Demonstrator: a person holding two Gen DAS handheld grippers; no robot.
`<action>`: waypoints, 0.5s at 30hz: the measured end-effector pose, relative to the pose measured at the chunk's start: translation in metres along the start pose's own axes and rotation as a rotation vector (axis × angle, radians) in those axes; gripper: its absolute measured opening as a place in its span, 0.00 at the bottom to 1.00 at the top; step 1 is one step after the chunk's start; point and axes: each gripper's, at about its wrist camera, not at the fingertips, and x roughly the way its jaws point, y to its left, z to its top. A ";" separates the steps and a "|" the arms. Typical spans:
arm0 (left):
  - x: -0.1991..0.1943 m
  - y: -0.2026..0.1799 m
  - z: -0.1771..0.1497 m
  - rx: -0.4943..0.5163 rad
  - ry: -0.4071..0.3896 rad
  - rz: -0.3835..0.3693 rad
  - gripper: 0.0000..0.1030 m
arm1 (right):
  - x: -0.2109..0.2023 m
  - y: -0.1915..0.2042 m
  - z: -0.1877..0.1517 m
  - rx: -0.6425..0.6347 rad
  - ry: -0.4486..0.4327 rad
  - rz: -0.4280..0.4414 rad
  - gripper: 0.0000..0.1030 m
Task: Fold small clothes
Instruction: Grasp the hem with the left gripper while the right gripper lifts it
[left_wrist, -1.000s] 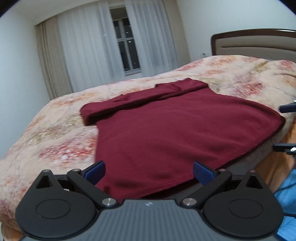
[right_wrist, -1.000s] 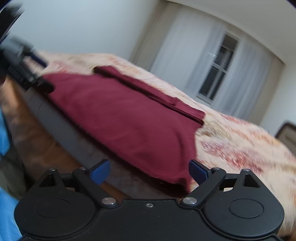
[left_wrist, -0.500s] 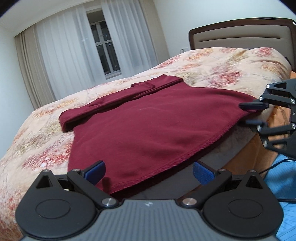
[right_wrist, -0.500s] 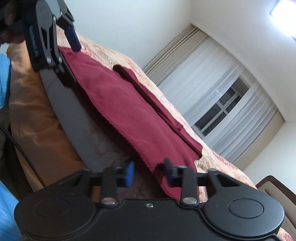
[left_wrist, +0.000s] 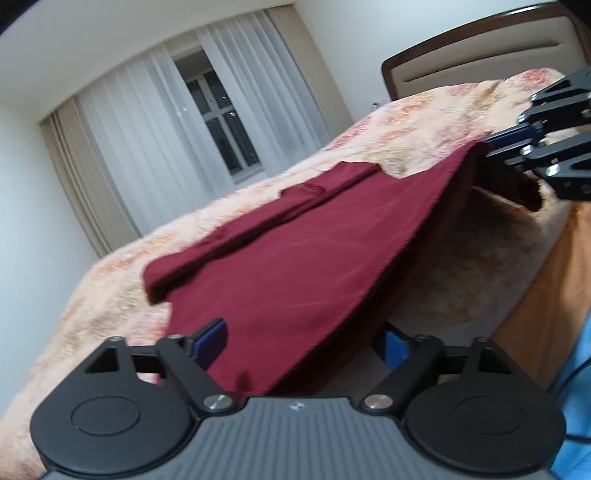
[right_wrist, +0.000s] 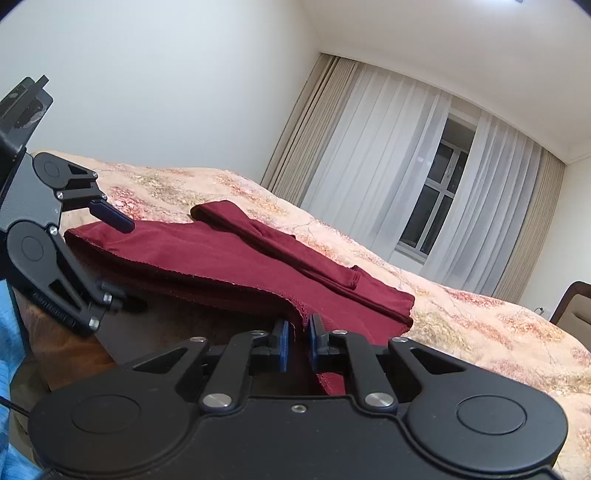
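A dark red garment (left_wrist: 295, 266) lies spread on the bed, sleeves folded along its far side; it also shows in the right wrist view (right_wrist: 236, 254). My left gripper (left_wrist: 299, 343) is open, its jaws straddling the garment's near hem corner. My right gripper (right_wrist: 296, 341) is shut on the hem at the other near corner and lifts that edge a little. In the left wrist view the right gripper (left_wrist: 513, 142) shows at the far right, pinching the cloth. In the right wrist view the left gripper (right_wrist: 110, 254) shows at the left, one finger above the cloth.
The bed has a floral peach cover (right_wrist: 498, 325) and a brown-framed headboard (left_wrist: 480, 48). An orange bed side (left_wrist: 546, 295) drops below the near edge. Blue cloth (left_wrist: 580, 387) is at the lower right. A curtained window (right_wrist: 432, 218) is beyond.
My right gripper has closed on the garment's hem corner and raised it. My left gripper has moved in so its open jaws sit around the other hem corner.
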 end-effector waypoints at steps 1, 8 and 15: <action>-0.001 0.003 -0.002 0.010 0.003 0.007 0.75 | 0.000 0.000 0.000 -0.004 0.000 -0.001 0.11; -0.008 0.027 -0.022 0.028 0.062 0.003 0.27 | 0.003 0.011 -0.012 -0.051 0.052 0.012 0.12; -0.014 0.034 -0.018 0.012 0.041 -0.011 0.06 | 0.014 0.030 -0.036 -0.151 0.124 0.036 0.34</action>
